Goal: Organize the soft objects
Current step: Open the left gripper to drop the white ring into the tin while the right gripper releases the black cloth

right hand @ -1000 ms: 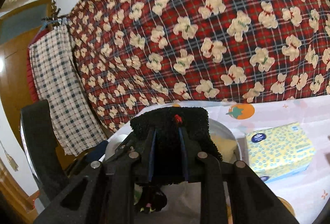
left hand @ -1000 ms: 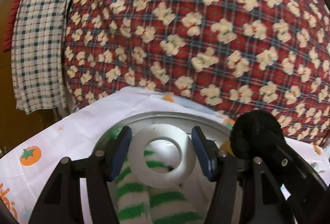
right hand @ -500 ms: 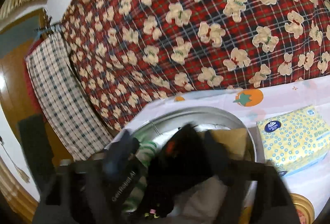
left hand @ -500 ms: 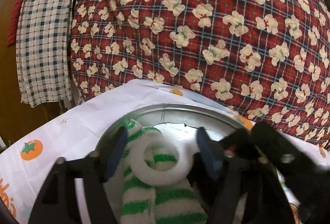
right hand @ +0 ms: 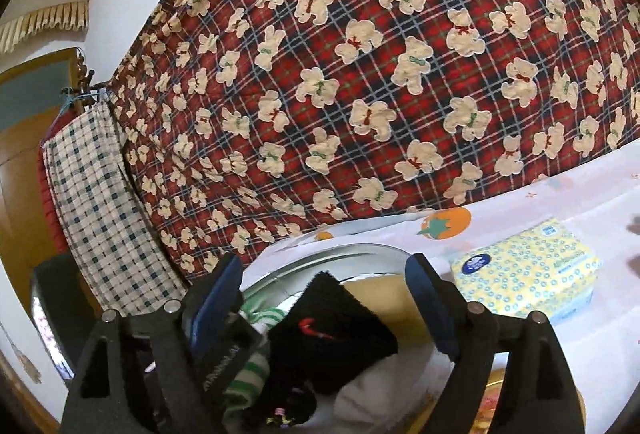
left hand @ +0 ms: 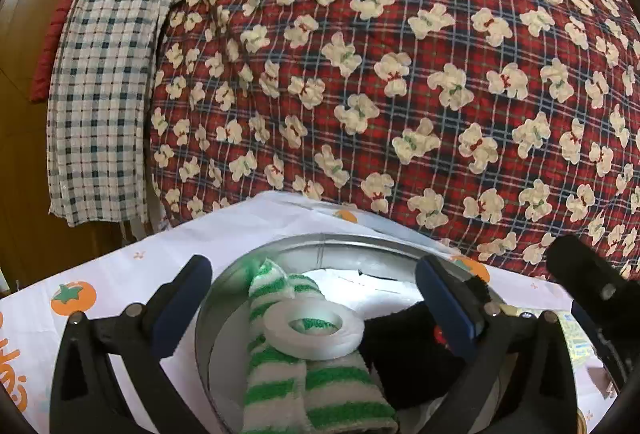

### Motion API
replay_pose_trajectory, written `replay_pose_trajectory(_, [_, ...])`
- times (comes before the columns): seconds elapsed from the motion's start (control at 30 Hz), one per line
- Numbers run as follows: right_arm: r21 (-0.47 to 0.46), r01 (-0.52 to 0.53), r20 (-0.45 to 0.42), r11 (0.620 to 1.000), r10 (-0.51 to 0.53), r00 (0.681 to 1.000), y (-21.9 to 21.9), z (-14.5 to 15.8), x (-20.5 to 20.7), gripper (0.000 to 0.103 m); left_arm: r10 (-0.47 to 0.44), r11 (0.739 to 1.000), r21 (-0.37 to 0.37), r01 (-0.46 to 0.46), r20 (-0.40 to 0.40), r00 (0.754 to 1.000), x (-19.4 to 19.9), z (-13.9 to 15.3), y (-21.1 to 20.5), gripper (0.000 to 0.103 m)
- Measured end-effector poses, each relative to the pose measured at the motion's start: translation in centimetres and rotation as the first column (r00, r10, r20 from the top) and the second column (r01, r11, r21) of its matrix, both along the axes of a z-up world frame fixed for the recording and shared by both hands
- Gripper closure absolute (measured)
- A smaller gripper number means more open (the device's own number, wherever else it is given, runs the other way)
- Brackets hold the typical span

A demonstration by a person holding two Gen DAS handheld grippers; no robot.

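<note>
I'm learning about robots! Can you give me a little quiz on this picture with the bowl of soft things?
1. True or false: the white ring lies on the green-striped sock inside the metal bowl.
2. What colour is the cloth with the small red logo? A) black B) pink C) blue
3. Fill in: the left hand-held gripper and the right hand-held gripper both stand ____ and hold nothing.

Key: 1 true; 2 A; 3 open.
</note>
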State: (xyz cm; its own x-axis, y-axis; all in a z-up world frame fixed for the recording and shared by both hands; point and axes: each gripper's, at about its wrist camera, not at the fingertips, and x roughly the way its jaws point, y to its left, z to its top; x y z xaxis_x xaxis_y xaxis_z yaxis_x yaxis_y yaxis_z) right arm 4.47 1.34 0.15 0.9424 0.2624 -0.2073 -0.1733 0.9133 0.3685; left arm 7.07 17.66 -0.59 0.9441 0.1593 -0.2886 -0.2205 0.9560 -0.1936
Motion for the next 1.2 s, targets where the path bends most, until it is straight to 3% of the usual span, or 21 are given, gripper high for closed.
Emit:
replay_pose_trajectory(0.23, [-0.041, 0.070, 0.049, 0.997, -0.068, 0.996, -0.5, 0.1, -1.4, 0.017, 0.024, 0.999, 0.026, -0.026, 0.068, 0.997, -1.7, 0.2, -0.1, 0.000])
replay_pose_trajectory(0.5, [-0.173, 0.107, 0.124, 0.979, -0.086, 0.989, 0.4, -0.4, -2.6, 0.017, 0.026, 0.998, 0.046, -0.032, 0.106, 0.994, -2.8, 0.3, -0.5, 0.000])
replay_pose_trajectory(0.83, [-0.209, 0.156, 0.187, 0.965, -0.117, 0.975, 0.2, -0.9, -3.6, 0.017, -0.006, 0.994, 0.113, -0.003, 0.087, 0.996, -3.1, 0.1, -2.1, 0.000])
replay_pose_trajectory(1.2, [-0.214, 0.163, 0.210, 0.963, -0.118, 0.971, -1.8, -0.7, -5.4, 0.017, 0.003, 0.997, 0.078, -0.012, 0.122, 0.993, -4.9, 0.2, -2.3, 0.000])
